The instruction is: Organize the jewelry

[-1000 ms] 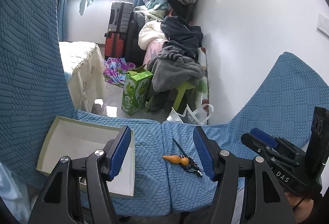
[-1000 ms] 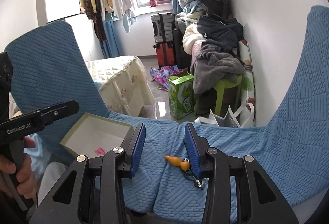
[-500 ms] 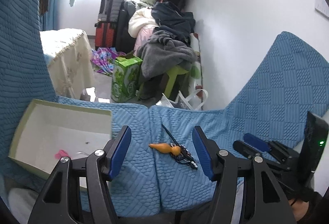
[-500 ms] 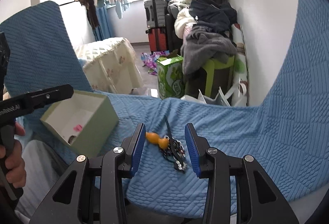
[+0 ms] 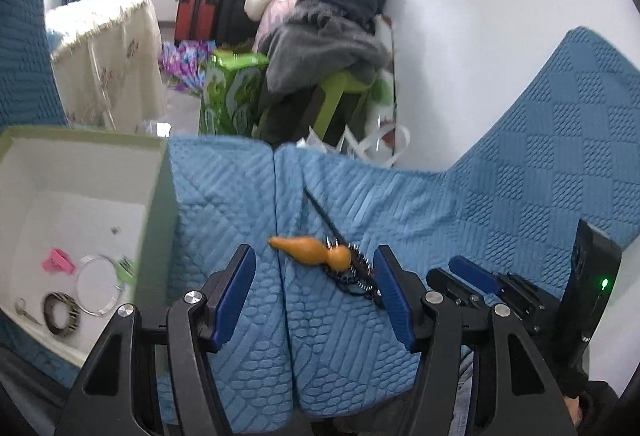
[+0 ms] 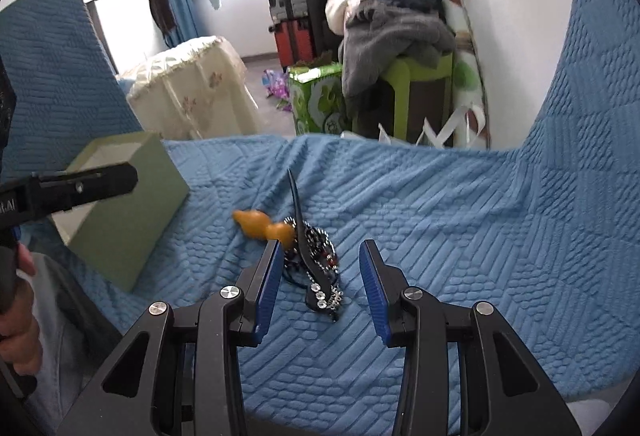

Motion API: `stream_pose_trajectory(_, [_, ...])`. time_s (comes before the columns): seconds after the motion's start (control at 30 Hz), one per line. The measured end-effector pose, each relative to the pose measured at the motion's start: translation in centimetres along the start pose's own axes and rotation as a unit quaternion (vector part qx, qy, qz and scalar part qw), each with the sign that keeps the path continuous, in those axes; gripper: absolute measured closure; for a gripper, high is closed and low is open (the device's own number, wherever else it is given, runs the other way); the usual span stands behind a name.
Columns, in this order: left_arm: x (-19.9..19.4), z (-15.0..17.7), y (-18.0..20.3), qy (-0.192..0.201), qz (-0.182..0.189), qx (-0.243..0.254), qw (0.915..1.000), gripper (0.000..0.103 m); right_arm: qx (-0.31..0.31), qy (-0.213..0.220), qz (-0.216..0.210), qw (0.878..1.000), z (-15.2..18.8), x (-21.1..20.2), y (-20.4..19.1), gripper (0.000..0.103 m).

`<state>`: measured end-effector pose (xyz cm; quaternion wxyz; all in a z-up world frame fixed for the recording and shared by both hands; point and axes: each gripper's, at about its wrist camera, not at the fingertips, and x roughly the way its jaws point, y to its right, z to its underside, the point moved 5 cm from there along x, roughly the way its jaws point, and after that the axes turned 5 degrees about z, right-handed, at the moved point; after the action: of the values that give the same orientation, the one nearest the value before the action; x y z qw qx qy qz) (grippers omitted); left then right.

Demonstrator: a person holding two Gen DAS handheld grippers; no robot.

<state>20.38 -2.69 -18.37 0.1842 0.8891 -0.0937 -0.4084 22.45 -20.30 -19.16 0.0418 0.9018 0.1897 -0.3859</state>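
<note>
Right wrist view first: my right gripper [image 6: 318, 276] hangs with its jaws released, nothing pressed between the blue pads, and the black rhinestone hair clip [image 6: 316, 272] lies on the blue quilted cover [image 6: 440, 236] right in the gap, just ahead of the tips. Its long axis runs away from me, almost in line with my fingers, with the thin black tail pointing toward the far edge of the seat. That suits a pinch across its narrow width, I judge, provided I come down over the beaded heap rather than the tail. Touching the clip on its left is the orange gourd charm [image 6: 262, 226], lying crosswise. From the left wrist view, my left gripper [image 5: 312, 284] also stands released and wider, with the gourd between and beyond its tips and the clip close against the right pad. The right hand looks the nearer and better lined up. Farther left sits the pale green box [image 5: 156, 196], open, already holding a bangle [image 5: 98, 284] and small pieces.
</note>
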Motion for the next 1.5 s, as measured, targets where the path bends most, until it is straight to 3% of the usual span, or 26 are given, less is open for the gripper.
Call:
stream_pose_trajectory(0.23, [5.4,1.3,-1.4,-0.047,0.016,-0.038,0.998,0.042,0.012,-0.041,-0.038,0.998,0.4,2.8,0.2,0.067])
stream_pose_trajectory(0.37, [7.6,1.1,-2.9,-0.062,0.023,-0.088,0.9939,0.043,0.013,-0.07,-0.062,0.996,0.7,5.0,0.0,0.079])
stream_pose_trajectory(0.43, [8.4,0.9,-3.6,-0.066,0.023,-0.113,0.9911,0.043,0.018,-0.077,-0.08,0.994,0.8,5.8,-0.2,0.079])
stream_pose_trajectory(0.5, [9.1,0.9,-3.9,-0.074,0.022,-0.129,0.9886,0.051,0.012,-0.081,-0.079,0.993,0.8,6.4,-0.4,0.079])
stream_pose_trajectory(0.73, [11.1,1.2,-4.1,-0.085,0.033,-0.184,0.9786,0.051,-0.008,-0.102,-0.073,0.992,1.1,8.7,-0.9,0.09])
stream_pose_trajectory(0.83, [11.7,1.3,-4.0,-0.089,0.037,-0.2,0.975,0.056,-0.013,-0.104,-0.075,0.992,1.1,9.1,-1.1,0.091])
stream_pose_trajectory(1.17, [12.4,1.6,-4.7,-0.087,0.021,-0.239,0.9668,0.056,-0.051,-0.104,-0.07,0.991,1.3,9.5,-2.1,0.091])
stream_pose_trajectory(1.4, [13.2,1.2,-4.4,-0.084,0.009,-0.243,0.9663,0.056,-0.001,-0.119,-0.101,0.988,1.2,10.0,-1.2,0.09])
stream_pose_trajectory(1.5, [13.7,1.0,-4.1,-0.088,-0.006,-0.228,0.9698,0.07,-0.01,-0.118,-0.097,0.988,1.3,9.9,-1.4,0.09])
